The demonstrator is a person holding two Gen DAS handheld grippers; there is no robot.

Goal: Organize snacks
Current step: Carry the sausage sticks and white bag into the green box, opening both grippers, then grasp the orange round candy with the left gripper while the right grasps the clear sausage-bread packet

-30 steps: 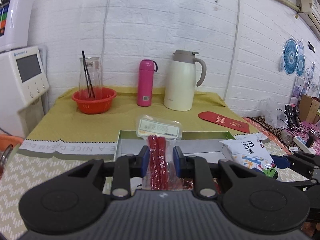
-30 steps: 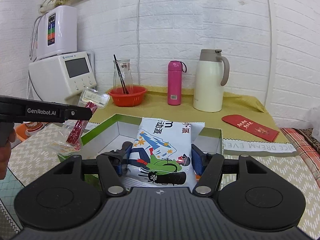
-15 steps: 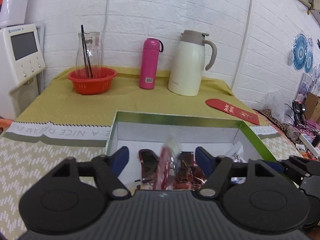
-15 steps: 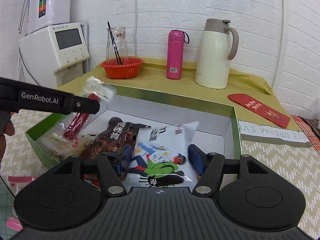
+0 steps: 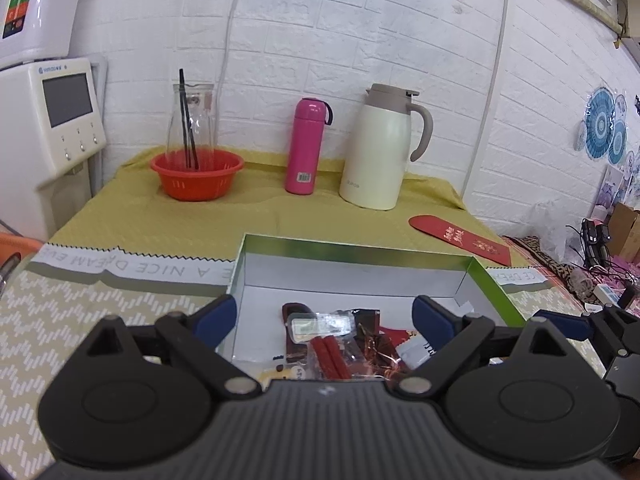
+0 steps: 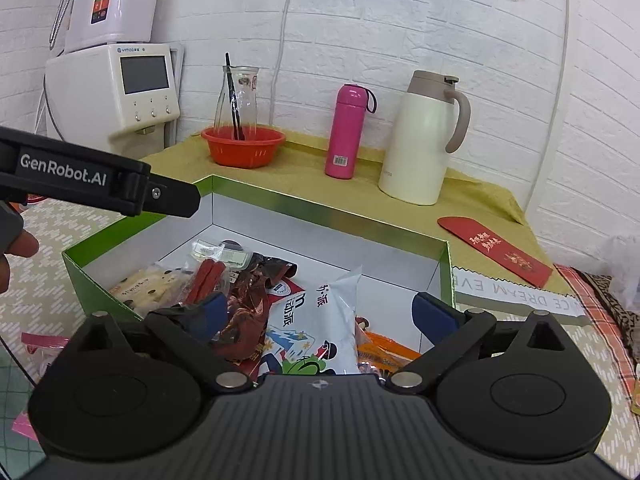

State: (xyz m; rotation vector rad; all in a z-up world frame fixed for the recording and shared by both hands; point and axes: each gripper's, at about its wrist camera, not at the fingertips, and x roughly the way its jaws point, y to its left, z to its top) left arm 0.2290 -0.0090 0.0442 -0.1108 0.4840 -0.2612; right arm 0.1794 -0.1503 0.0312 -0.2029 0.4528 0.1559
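Note:
A green box with a white inside (image 5: 356, 246) (image 6: 332, 208) holds several snack packs. The clear pack of red sticks (image 5: 326, 344) (image 6: 210, 272) lies in it on dark wrappers. The white cartoon snack bag (image 6: 316, 328) lies in the box beside an orange pack (image 6: 380, 354). My left gripper (image 5: 324, 316) is open and empty above the near part of the box; it also shows in the right wrist view (image 6: 172, 200). My right gripper (image 6: 324, 316) is open around the white bag without pinching it.
On the yellow cloth behind the box stand an orange bowl with a glass carafe (image 5: 196, 172), a pink bottle (image 5: 306, 148) and a cream jug (image 5: 380, 152). A red envelope (image 5: 460, 240) lies at right. A white water dispenser (image 6: 116, 92) stands at left.
My left gripper opened and dropped the red-stick pack into the box. My right gripper lowered the white bag into the box and opened wide.

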